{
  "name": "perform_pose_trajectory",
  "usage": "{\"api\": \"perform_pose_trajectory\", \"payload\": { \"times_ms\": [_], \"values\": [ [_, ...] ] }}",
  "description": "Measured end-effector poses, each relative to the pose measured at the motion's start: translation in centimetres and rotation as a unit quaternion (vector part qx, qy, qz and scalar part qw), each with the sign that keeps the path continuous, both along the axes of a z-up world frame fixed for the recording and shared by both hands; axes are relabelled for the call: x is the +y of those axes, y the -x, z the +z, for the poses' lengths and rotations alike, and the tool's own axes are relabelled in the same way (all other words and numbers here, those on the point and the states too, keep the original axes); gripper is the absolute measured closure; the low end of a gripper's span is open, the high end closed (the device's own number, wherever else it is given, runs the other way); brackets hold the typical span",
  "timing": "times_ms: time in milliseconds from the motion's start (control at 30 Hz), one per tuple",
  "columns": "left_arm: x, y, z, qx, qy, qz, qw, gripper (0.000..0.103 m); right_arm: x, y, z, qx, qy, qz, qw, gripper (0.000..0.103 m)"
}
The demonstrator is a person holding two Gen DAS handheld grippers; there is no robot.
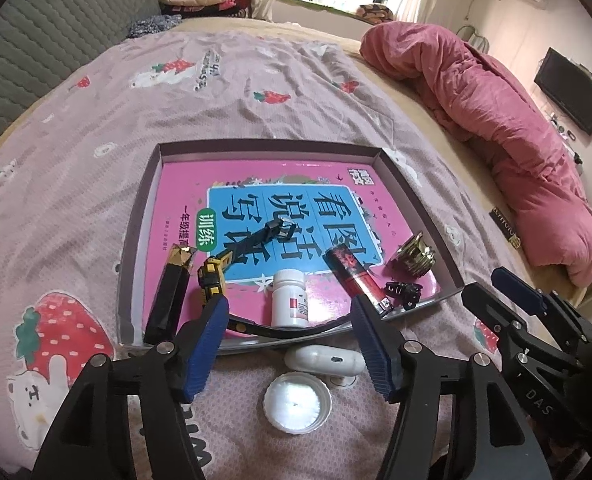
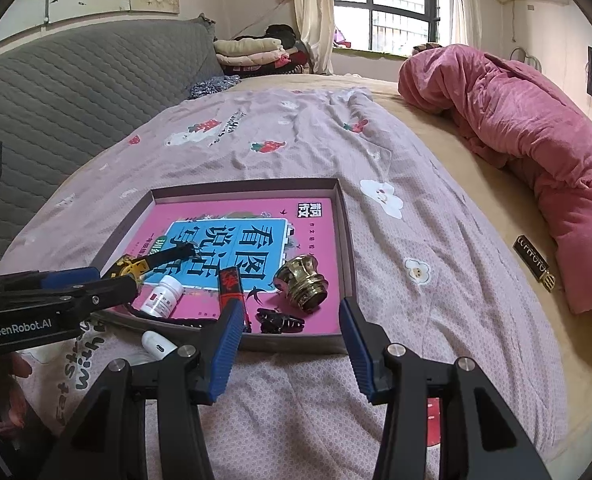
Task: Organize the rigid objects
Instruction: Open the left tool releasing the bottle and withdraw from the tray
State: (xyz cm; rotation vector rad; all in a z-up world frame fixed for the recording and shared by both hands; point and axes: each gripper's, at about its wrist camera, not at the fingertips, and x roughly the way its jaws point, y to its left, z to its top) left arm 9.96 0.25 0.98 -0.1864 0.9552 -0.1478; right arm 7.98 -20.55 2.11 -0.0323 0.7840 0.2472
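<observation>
A shallow box tray (image 1: 411,196) (image 2: 345,240) lined with a pink book lies on the bed. In it lie a white pill bottle (image 1: 289,300) (image 2: 162,296), a red-black tube (image 1: 355,276) (image 2: 232,286), a gold cap (image 1: 413,258) (image 2: 301,284), a black hair clip (image 1: 401,292) (image 2: 280,320), a yellow toy truck (image 1: 212,276), a black box with a gold end (image 1: 168,292) and a black watch (image 1: 272,236). A white earbud case (image 1: 323,360) (image 2: 158,344) and a white lid (image 1: 297,402) lie outside the near edge. My left gripper (image 1: 292,344) is open above them. My right gripper (image 2: 292,344) is open and empty.
A rolled pink quilt (image 1: 495,120) (image 2: 535,140) lies on the right of the bed. A small black-gold tag (image 2: 533,264) rests on the tan sheet beside it. A grey padded headboard (image 2: 76,92) and folded blankets (image 2: 252,54) are at the back.
</observation>
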Motion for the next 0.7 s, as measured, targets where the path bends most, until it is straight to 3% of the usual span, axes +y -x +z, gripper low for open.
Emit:
{"api": "perform_pose_trajectory", "payload": {
  "times_ms": [700],
  "values": [
    [0.7,2.4,0.4,-0.008,-0.009,0.010,0.9999,0.028,1.3,1.1,0.2,-0.008,-0.008,0.040,0.999,0.050]
  ]
}}
